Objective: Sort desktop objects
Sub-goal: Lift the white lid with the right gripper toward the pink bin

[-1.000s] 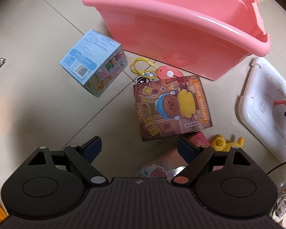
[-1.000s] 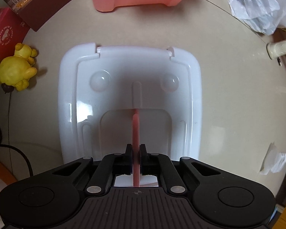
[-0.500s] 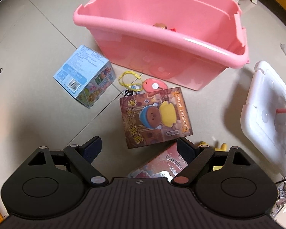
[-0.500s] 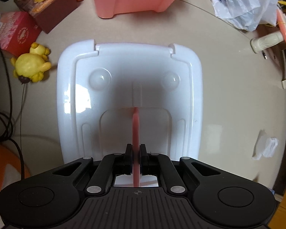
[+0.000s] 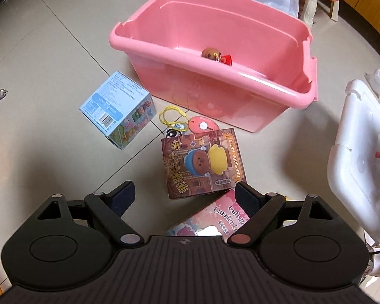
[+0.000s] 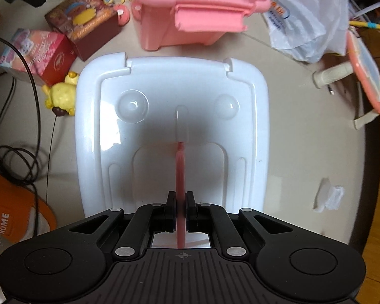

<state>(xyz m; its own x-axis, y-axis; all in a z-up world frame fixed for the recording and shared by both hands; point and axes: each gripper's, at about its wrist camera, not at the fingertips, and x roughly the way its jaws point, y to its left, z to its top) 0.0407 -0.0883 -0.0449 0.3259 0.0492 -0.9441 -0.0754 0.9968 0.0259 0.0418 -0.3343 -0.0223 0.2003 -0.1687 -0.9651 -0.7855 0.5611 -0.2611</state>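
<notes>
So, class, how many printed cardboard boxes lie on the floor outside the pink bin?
3: blue box left of the bin, brown capybara box before it, pink box nearest, partly hidden. Others may be hidden.

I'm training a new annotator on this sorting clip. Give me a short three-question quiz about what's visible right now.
1. True or false: the right gripper is shut on the pink handle of the white lid.
2. Which lies nearest the left gripper? A) blue box B) brown capybara box C) pink bin
3. What does the left gripper hold?

Key: 1 true; 2 B; 3 nothing, its jaws stand open.
</notes>
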